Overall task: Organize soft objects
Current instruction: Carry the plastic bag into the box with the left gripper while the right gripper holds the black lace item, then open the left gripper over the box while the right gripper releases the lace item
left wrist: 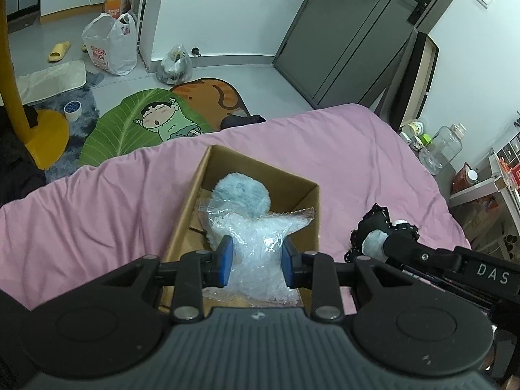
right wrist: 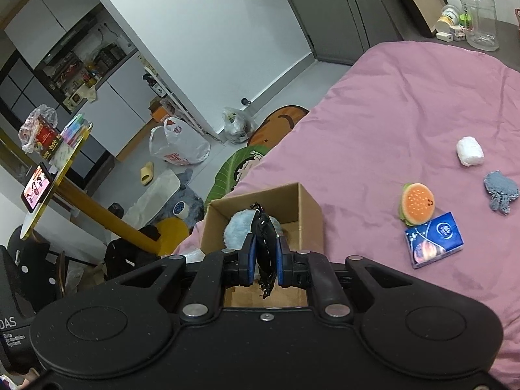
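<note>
An open cardboard box (left wrist: 182,214) stands on the pink bed, with a fluffy light-blue ball (left wrist: 240,191) inside. My left gripper (left wrist: 258,255) is shut on a clear bag of white beads (left wrist: 256,243), held over the box's near part. My right gripper (right wrist: 263,248) is shut on a black lacy fabric piece (right wrist: 263,237), held just above the box (right wrist: 305,208); the blue ball (right wrist: 239,227) shows behind it. In the left wrist view the right gripper and its black fabric (left wrist: 373,224) sit right of the box.
On the bed to the right lie a burger plush (right wrist: 417,204), a blue tissue pack (right wrist: 434,239), a white roll (right wrist: 469,151) and a grey-blue knitted piece (right wrist: 502,191). Floor mats (left wrist: 143,123), plastic bags (left wrist: 110,45) and a yellow table (right wrist: 65,175) lie beyond the bed's left edge.
</note>
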Action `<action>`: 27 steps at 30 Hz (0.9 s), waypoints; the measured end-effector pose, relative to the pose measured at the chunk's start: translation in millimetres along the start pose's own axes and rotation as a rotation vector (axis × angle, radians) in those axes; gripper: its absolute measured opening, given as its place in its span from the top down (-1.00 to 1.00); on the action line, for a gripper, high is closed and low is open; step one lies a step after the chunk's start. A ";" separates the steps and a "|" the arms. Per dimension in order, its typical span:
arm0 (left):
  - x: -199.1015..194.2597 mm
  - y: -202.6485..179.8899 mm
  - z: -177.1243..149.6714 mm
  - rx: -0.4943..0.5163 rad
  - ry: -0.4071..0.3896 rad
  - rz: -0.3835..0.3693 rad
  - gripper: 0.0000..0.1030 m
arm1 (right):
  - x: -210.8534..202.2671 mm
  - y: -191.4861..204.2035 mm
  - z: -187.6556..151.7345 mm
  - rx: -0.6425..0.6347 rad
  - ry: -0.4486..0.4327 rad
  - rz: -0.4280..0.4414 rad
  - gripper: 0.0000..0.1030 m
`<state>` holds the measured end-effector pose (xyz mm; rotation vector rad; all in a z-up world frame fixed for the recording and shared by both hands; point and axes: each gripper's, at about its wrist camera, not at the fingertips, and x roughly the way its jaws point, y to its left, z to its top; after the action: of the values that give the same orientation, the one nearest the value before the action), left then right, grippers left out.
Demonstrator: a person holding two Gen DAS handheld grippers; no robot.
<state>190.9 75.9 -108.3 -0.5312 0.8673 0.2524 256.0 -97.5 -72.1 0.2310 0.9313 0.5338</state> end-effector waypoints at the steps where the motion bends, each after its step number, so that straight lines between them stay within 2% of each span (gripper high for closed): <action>1: 1.6 1.7 0.9 -0.001 0.002 0.000 0.43 | 1.8 1.5 -0.4 0.000 0.001 0.001 0.75; 7: 17.2 15.9 2.8 -0.006 0.027 -0.005 0.43 | 14.3 6.9 -3.8 0.019 0.019 0.017 0.75; 16: 47.2 21.9 -0.3 0.006 0.072 -0.002 0.43 | 31.4 10.6 -8.7 0.009 0.032 -0.002 0.75; 24: 64.8 24.6 -3.1 0.026 0.120 0.031 0.38 | 50.4 4.7 -13.8 0.029 0.074 -0.011 0.75; 27: 62.0 25.0 -1.5 0.033 0.106 0.045 0.36 | 56.1 4.4 -17.1 0.036 0.090 -0.006 0.75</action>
<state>218.4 96.1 -165.9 -0.4980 0.9855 0.2529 267.6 -64.7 -119.5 0.2376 1.0293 0.5257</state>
